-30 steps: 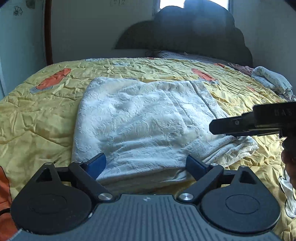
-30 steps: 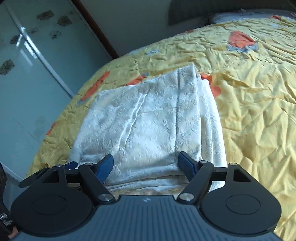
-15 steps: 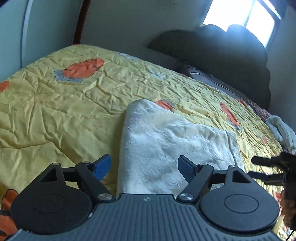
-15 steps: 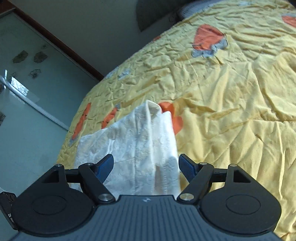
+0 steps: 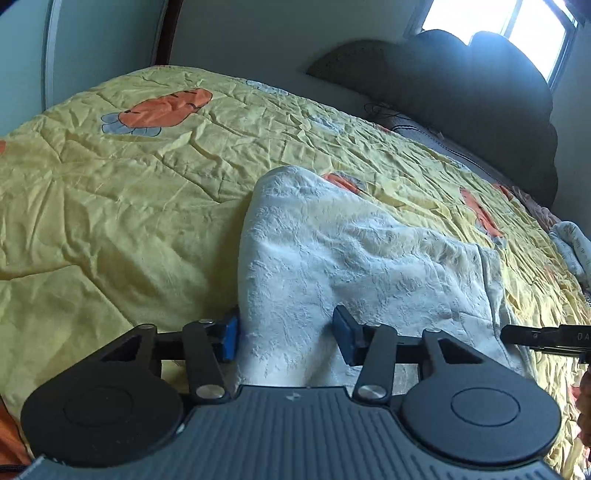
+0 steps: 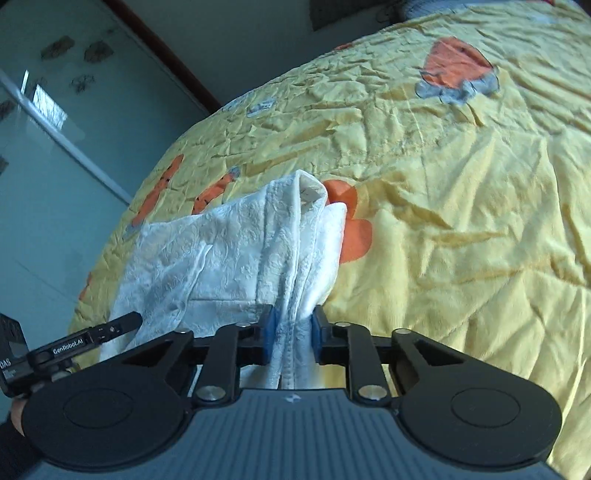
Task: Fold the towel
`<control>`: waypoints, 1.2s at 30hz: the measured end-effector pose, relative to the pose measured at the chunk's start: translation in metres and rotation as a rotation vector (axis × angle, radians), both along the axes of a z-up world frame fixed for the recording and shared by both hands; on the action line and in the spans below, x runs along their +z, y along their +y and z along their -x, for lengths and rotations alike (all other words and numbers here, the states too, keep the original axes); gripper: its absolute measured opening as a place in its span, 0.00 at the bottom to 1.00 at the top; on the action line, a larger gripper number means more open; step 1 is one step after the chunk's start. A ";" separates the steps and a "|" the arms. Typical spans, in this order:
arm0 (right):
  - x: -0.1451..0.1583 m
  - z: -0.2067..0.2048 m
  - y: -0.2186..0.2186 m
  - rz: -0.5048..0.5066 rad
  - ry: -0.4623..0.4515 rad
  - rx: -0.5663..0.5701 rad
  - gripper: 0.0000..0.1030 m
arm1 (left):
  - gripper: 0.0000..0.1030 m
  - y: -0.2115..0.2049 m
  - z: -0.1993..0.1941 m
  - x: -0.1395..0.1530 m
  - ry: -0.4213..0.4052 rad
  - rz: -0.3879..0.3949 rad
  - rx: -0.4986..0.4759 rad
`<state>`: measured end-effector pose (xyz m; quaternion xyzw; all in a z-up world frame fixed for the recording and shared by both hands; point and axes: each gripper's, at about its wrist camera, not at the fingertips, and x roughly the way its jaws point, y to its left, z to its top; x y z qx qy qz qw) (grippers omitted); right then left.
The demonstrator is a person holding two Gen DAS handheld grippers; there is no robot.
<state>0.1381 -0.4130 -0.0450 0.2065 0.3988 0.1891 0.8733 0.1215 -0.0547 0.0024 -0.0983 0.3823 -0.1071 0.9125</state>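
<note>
Since half a second ago the white embossed cotton towel (image 6: 236, 258) has bunched further as the right gripper (image 6: 291, 338) pressed together on its near edge. It lies on the yellow carrot-print quilt (image 5: 110, 192) (creased all over). The left gripper (image 5: 286, 334) straddles the near-left edge, jaws spread.

- Towel (image 5: 332, 258) on quilt (image 5: 110, 206), bunched, near edge raised off it.
- Left gripper (image 5: 284, 338) at towel's near left corner, cloth between the parted fingers.
- Right gripper (image 6: 291, 338) at towel's near right edge, fingers pressed against gathered folds from both sides.
- Headboard (image 5: 461, 92) behind quilt; window (image 5: 498, 29) above headboard.
- Second cloth bundle (image 5: 572, 247) at quilt's far right edge, well apart from towel.
</note>
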 end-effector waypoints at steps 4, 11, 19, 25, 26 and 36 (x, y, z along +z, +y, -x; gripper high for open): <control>0.012 0.008 0.036 0.303 -0.102 0.088 0.13 | 0.45 -0.009 0.006 -0.001 -0.028 -0.069 -0.009; -0.002 0.014 0.019 0.172 -0.085 -0.045 0.19 | 0.45 -0.013 0.009 -0.006 -0.068 -0.116 -0.038; 0.027 0.049 0.012 0.067 -0.161 -0.184 0.22 | 0.57 -0.014 0.009 -0.006 -0.072 -0.129 -0.036; 0.015 0.042 0.055 0.118 -0.113 -0.061 0.26 | 0.62 -0.014 0.011 -0.007 -0.082 -0.143 -0.037; 0.008 0.040 0.059 0.127 -0.094 -0.053 0.28 | 0.64 -0.014 0.011 -0.007 -0.084 -0.147 -0.038; 0.011 0.057 0.050 0.094 -0.134 -0.107 0.33 | 0.76 -0.007 0.014 -0.005 -0.074 -0.148 -0.021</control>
